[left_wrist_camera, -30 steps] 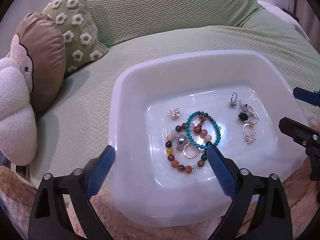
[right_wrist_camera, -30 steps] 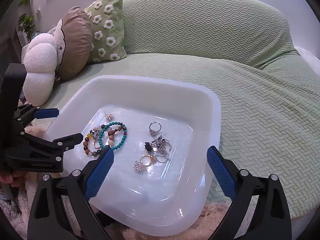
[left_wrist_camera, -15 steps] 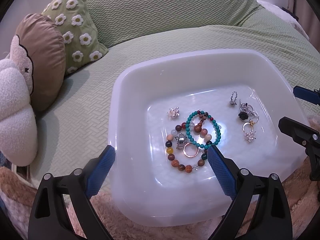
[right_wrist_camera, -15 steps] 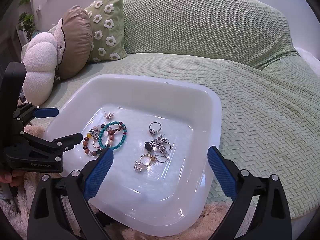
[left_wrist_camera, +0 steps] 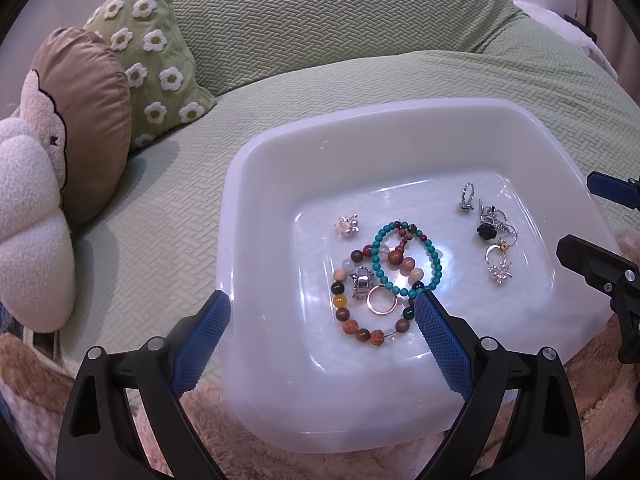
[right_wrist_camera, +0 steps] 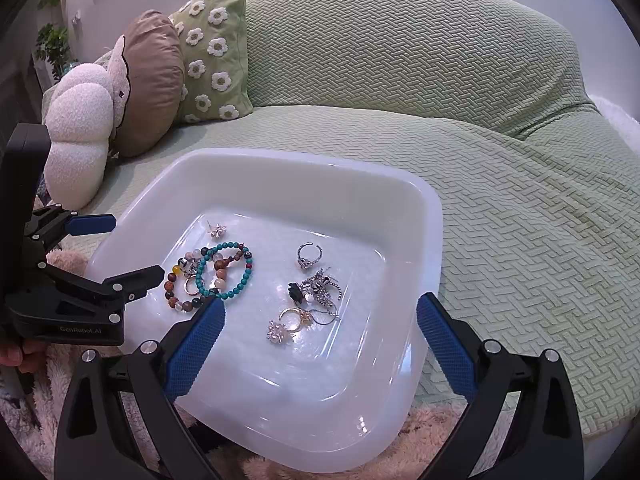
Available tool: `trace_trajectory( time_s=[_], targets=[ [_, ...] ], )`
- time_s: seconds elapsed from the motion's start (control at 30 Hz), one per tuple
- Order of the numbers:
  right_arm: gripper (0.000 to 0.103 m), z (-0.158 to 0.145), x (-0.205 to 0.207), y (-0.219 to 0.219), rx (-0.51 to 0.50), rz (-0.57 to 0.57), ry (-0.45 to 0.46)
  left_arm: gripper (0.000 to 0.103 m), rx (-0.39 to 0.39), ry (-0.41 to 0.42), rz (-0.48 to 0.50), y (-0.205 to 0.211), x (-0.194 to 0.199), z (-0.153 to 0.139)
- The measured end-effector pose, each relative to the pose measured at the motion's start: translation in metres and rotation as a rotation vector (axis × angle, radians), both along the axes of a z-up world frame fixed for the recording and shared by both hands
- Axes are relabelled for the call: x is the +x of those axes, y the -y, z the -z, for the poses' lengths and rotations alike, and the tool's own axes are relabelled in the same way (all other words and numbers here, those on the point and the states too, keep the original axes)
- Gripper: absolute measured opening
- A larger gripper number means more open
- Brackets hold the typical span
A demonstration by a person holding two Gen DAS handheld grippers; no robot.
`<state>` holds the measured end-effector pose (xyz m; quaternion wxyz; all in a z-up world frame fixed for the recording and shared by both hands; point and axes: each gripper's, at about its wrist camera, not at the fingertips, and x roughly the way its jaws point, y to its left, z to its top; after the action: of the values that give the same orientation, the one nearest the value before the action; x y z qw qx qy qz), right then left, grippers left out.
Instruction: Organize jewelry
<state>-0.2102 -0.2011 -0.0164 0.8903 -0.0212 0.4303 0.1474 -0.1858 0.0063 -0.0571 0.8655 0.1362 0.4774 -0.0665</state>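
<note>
A white plastic tub (left_wrist_camera: 256, 200) (right_wrist_camera: 424, 216) sits on a green sofa seat and holds loose jewelry. A turquoise bead bracelet (left_wrist_camera: 434, 258) (right_wrist_camera: 243, 280) overlaps a multicolour bead bracelet (left_wrist_camera: 340, 304) (right_wrist_camera: 172, 292), with a rose-gold ring (left_wrist_camera: 382, 300) and a silver ring (left_wrist_camera: 362, 282) inside it. A small silver flower stud (left_wrist_camera: 347, 227) (right_wrist_camera: 216, 230) lies apart. A cluster of silver rings and earrings (left_wrist_camera: 494, 240) (right_wrist_camera: 320, 292) lies at the right. My left gripper (left_wrist_camera: 322, 320) is open over the tub's near edge. My right gripper (right_wrist_camera: 320, 320) is open over the tub's near right side.
A green daisy cushion (left_wrist_camera: 156, 48) (right_wrist_camera: 212, 48), a brown round cushion (left_wrist_camera: 92, 120) and a white cloud-shaped cushion (left_wrist_camera: 28, 224) lean at the left. A fluffy pink-beige throw (left_wrist_camera: 200, 432) lies under the tub's near edge.
</note>
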Motion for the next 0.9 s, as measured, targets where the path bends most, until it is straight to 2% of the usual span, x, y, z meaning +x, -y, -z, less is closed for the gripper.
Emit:
trace_trajectory(
  time_s=[0.9],
  targets=[
    [0.095,0.0005,0.0012,0.0017,-0.004,-0.004,0.000,0.089,0.004,0.000,-0.003,0.0005,-0.0006,-0.0027]
  ],
)
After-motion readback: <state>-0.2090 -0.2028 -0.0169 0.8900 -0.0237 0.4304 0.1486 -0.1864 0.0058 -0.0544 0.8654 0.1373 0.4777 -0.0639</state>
